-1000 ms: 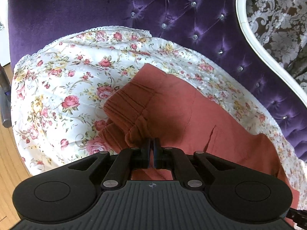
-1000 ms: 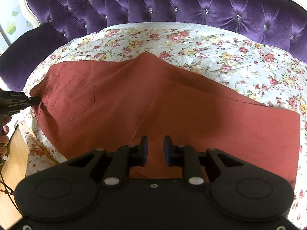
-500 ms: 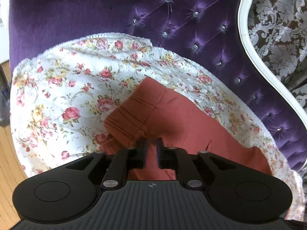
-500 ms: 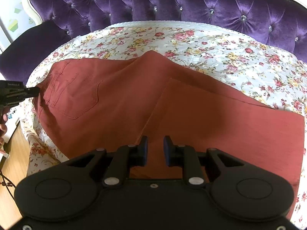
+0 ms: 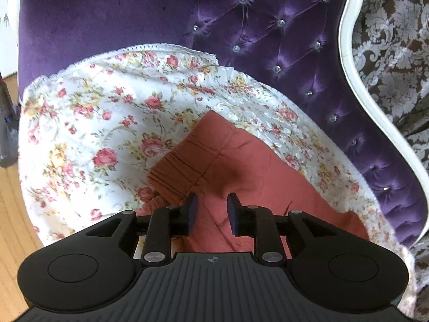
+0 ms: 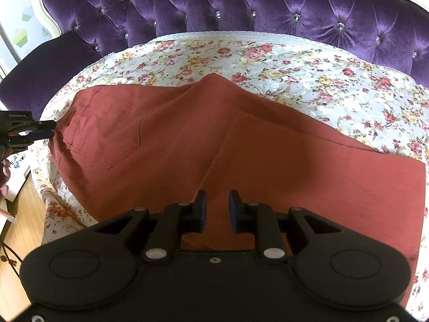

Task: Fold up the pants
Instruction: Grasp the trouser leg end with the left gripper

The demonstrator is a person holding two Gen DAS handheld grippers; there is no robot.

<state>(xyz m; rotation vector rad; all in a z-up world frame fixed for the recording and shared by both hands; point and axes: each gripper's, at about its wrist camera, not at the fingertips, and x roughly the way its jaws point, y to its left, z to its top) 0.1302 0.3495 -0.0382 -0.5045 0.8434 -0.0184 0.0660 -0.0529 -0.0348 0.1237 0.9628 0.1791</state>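
Rust-red pants (image 6: 166, 139) lie spread across a floral cover, back pocket (image 6: 112, 136) up, one leg folded over the other. In the left wrist view the gathered waistband (image 5: 185, 166) rests on the cover just ahead of my left gripper (image 5: 211, 206). Its jaws are opening; the cloth lies under them and the pads do not press on it. The right wrist view shows that same gripper (image 6: 52, 130) at the waistband's left edge. My right gripper (image 6: 217, 206) hovers open over the near edge of the pants at the crotch seam, nothing pinched.
The floral cover (image 5: 93, 123) drapes a purple tufted sofa whose back (image 6: 268, 8) rises right behind the pants, edged by a white frame (image 5: 354, 67). Wooden floor (image 5: 10, 214) lies past the cover's left edge. A person's hand (image 6: 4, 166) shows at far left.
The left gripper's jaws went from shut on the waistband cloth to apart, and the cloth settled flatter on the cover. The right gripper kept still.
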